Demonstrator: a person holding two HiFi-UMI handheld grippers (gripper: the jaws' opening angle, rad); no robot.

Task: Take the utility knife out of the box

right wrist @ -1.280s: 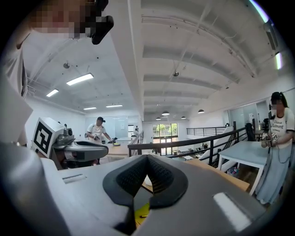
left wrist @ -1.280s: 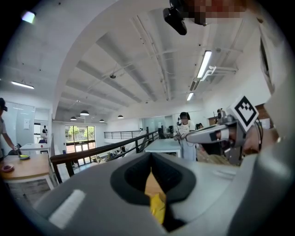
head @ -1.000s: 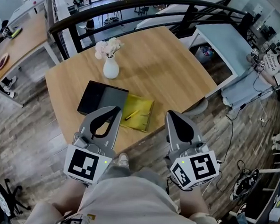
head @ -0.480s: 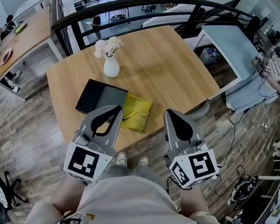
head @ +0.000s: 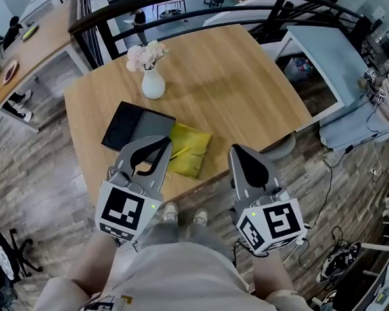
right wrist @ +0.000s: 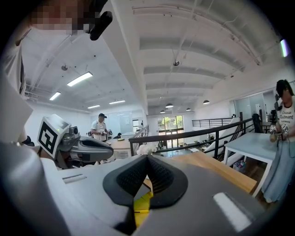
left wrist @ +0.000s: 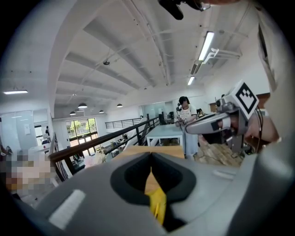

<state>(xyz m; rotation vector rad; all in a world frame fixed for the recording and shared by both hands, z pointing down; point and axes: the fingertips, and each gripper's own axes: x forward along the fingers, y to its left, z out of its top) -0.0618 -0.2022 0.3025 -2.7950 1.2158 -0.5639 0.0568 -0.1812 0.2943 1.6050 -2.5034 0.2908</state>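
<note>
Since the head view shows the most, starting there: 1 flat black box (head: 127,124) sits on the wooden table (head: 238,82). It looks shut, so I can't tell what's in it. Touching its right edge is 1 flat yellow pouch-type thing (head: 195,161). On top of that lies 1 slim yellow stick w/ a dark tip, prob the utility knife (head: 179,153), so it's on the yellow thing, right beside the box. 1 white vase (head: 153,86) holding pale pink flowers (head: 145,55) stands further back, apart from the box. 2 grippers: the left gripper (head: 163,144) has its tips over the box/pouch seam, and the right gripper (head: 238,151) is at the table's near edge. Both have jaws pressed together.

Left gripper view: pads meet tip to tip w/ nothing between them. The yellow pouch shows thru the gap underneath, and the other gripper is off to the right.

Right gripper view: same deal, jaws closed on nothing. Yellow peeks out below w/ a thin stick on it, and the flowers are just past the tips.
</note>
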